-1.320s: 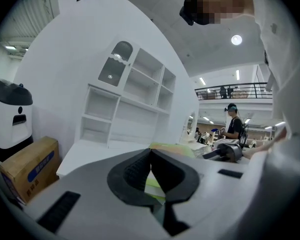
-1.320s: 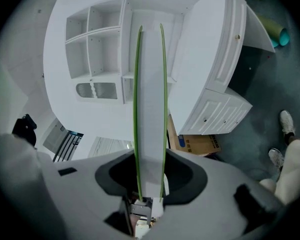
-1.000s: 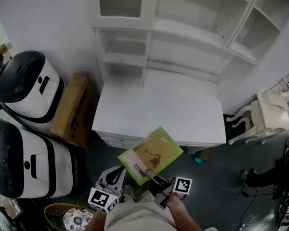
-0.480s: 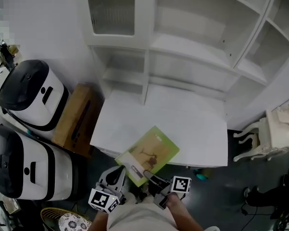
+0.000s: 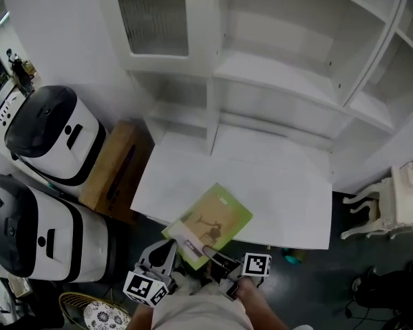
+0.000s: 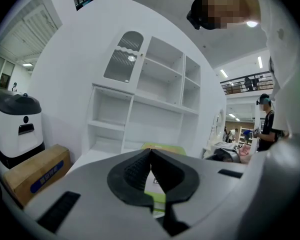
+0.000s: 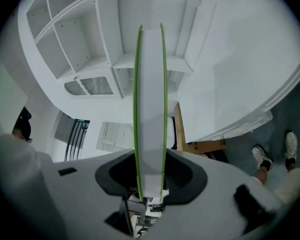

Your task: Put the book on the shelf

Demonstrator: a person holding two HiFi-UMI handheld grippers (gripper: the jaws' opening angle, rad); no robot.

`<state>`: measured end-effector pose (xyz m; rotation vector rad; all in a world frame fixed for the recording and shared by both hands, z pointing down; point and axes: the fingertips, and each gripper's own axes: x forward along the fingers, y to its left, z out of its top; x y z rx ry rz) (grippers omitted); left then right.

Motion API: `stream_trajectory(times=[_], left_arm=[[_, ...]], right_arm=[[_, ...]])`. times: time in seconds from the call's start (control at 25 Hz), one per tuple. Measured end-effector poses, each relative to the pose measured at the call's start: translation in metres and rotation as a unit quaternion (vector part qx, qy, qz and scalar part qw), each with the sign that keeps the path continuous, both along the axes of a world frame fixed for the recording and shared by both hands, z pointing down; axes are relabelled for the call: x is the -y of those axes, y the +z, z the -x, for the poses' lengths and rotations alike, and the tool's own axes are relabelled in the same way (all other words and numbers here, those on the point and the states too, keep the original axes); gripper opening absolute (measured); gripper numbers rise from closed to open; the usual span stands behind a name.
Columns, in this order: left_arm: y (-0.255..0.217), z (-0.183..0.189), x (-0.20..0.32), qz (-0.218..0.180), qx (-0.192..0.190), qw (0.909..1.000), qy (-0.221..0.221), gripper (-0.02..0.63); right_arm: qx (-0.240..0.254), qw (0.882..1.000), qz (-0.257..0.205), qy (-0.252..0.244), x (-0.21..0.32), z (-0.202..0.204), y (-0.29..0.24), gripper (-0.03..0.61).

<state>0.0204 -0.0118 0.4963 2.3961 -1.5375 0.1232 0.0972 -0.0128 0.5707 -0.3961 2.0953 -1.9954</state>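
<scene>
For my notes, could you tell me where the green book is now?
In the head view the green book sits low centre, clamped in the right hand-held gripper, at the white desk's front edge.

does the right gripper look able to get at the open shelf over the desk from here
Probably yes. The right gripper is shut on the book over the near edge of the desk, and nothing stands between it and the shelf, so the way looks free.
</scene>
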Motion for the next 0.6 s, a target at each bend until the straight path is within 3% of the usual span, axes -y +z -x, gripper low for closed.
stream_trajectory(times=[0.44,0.6], left_arm=[[0.003,0.013,0.045,0.000,0.002,0.9997,0.023,0.009],[0.000,0.027,0.067,-0.007,0.002,0.9995,0.032,0.009]], right_arm=[[-0.024,1.000,0.009,0.003,0.035,0.014,0.007,0.149],[-0.006,1.000,-0.001,0.009,0.054,0.030,-0.006,0.149]])
